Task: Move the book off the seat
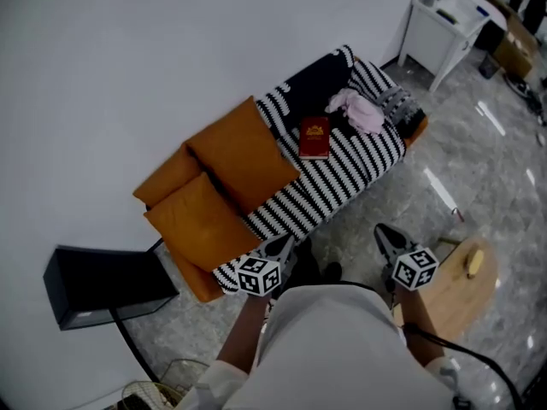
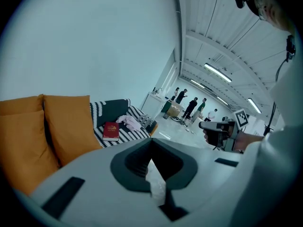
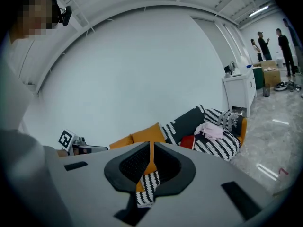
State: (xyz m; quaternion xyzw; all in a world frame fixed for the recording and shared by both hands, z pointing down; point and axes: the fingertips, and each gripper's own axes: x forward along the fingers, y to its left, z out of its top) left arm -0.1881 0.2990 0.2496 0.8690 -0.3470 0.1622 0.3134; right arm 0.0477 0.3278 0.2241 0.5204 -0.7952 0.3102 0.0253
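A red book (image 1: 314, 137) lies flat on the striped blanket of the sofa (image 1: 342, 178), between the orange cushions and a pink cloth (image 1: 359, 109). It also shows far off as the book (image 2: 111, 130) and the book (image 3: 188, 141) in the two gripper views. My left gripper (image 1: 280, 250) is held in front of the sofa's near edge, shut and with nothing in it; in the left gripper view the gripper (image 2: 151, 148) points toward the sofa. My right gripper (image 1: 385, 239) hangs over the floor, apart from the sofa, shut and holding nothing; in its own view the gripper (image 3: 151, 148) faces the sofa.
Two orange cushions (image 1: 226, 182) fill the sofa's left half. A grey patterned cushion (image 1: 398, 105) sits at its far end. A round wooden table (image 1: 457, 289) with a yellow object (image 1: 473, 263) stands at my right. A black box (image 1: 102, 284) is at left, a white cabinet (image 1: 444, 20) beyond.
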